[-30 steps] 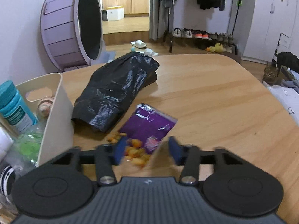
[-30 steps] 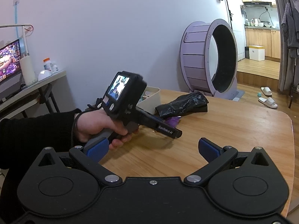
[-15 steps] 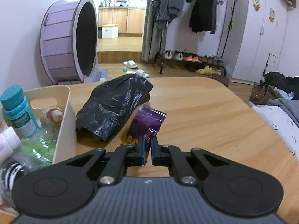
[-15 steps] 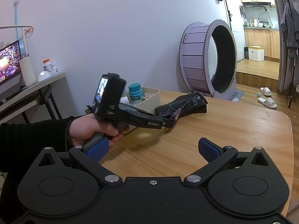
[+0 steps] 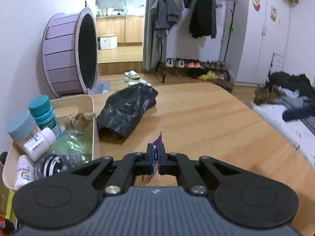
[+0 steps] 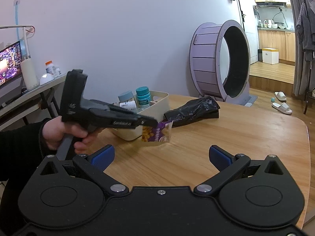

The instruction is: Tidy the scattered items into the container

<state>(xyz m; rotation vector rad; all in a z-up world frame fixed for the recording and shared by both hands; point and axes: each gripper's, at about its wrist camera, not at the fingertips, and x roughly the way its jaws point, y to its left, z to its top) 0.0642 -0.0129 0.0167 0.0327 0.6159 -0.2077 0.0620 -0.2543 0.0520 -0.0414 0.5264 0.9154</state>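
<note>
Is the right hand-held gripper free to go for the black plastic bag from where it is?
Probably yes. The right hand-held gripper is open and empty, with bare table between it and the black plastic bag. The purple snack packet hangs off to the left.

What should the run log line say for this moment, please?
left gripper: shut on purple snack packet, lifted off table | right gripper: open, empty | beige container: beside packet | black bag: on table
</note>
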